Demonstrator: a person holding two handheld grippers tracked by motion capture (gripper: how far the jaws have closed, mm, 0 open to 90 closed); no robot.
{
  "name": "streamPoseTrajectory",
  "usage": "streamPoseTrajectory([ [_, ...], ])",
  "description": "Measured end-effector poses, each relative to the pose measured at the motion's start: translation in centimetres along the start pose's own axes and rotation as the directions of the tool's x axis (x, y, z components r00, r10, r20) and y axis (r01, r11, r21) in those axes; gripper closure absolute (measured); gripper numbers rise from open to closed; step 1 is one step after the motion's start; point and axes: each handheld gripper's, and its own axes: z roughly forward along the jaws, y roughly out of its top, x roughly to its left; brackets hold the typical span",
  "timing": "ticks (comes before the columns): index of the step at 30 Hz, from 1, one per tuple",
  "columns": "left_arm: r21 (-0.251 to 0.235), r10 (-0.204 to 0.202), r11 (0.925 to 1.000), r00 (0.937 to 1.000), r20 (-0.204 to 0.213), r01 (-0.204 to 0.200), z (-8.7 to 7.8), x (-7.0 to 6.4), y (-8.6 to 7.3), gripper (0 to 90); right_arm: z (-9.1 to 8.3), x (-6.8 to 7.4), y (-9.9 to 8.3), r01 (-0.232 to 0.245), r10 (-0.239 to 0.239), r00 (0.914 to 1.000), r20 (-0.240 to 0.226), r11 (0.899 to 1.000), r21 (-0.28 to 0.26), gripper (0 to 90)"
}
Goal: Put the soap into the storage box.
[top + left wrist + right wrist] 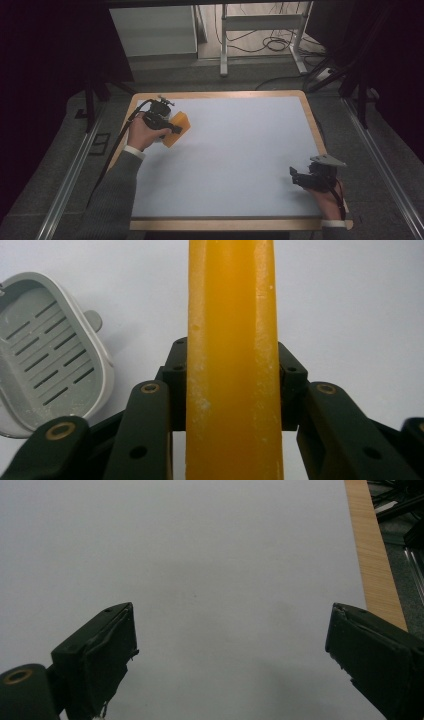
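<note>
Over at the far left corner of the table (300, 107), the left gripper (172, 129) has its jaws clamped on an orange soap bar (232, 360), held edge-up just above the white surface. A grey slotted soap dish (47, 352) lies just beside the bar, a little apart from it. Well away from the bar, at the table's near right edge, the right gripper (230, 650) rests low with its jaws spread wide, holding nothing.

Left hand-held gripper (172, 131) is clamped shut; right hand-held gripper (295, 176) gapes wide.
</note>
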Motion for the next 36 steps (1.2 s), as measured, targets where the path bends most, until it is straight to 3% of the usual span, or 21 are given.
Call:
streamPoseTrajectory([
  [7,0.005,-0.037,0.9993,0.9993,-0.002,0.037,0.3,1.4,0.3,61.0,0.1,0.0,-0.1,0.001,-0.001,1.0,0.003,1.0,0.003,6.3],
  [15,-0.008,-0.06,0.9982,0.9978,-0.03,0.059,0.3,2.1,0.8,61.0,0.1,-0.1,-0.1,0.001,-0.001,1.0,0.007,1.0,0.005,6.3],
  [36,-0.024,-0.129,0.9914,0.991,-0.033,0.129,0.2,4.1,1.6,61.0,0.2,-0.3,-0.2,-0.007,0.006,0.9999,0.011,1.0,0.007,6.3],
])
